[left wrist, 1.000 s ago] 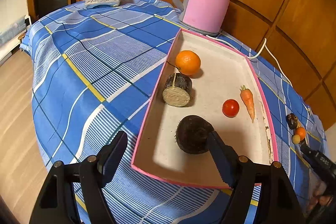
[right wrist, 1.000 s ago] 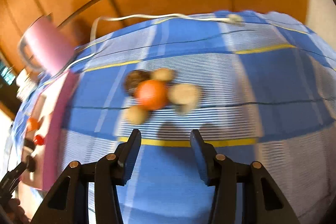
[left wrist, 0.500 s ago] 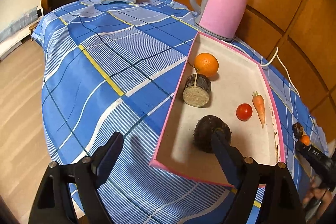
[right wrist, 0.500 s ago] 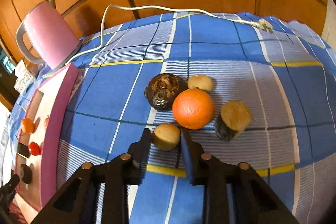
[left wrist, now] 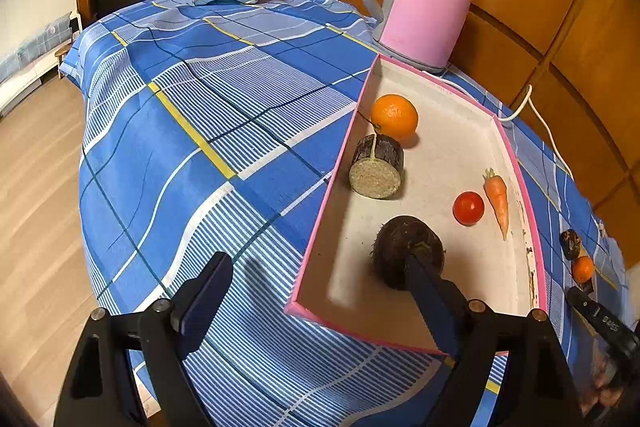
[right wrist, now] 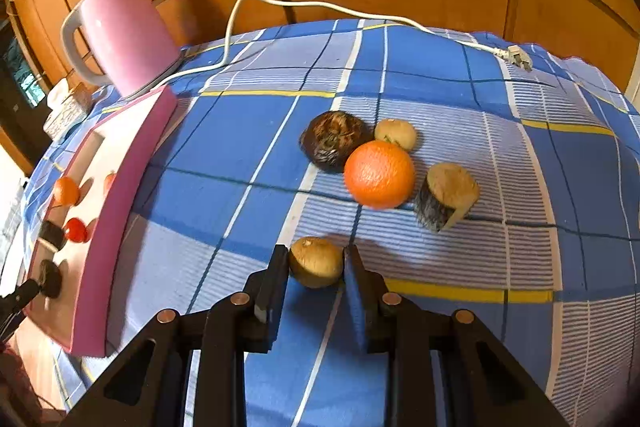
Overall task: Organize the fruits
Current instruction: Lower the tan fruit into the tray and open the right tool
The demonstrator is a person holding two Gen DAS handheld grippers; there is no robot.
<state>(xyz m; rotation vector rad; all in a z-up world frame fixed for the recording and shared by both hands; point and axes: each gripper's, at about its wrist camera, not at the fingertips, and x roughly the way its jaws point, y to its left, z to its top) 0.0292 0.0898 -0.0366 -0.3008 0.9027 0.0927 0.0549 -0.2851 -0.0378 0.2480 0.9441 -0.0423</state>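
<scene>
Pink-rimmed white tray already holds five items: orange, log-shaped slice, tomato, carrot, dark round fruit. Left gripper spread wide, empty. Right gripper clamped on small tan round fruit on the blue plaid cloth. Four pieces nearby remain loose.
</scene>
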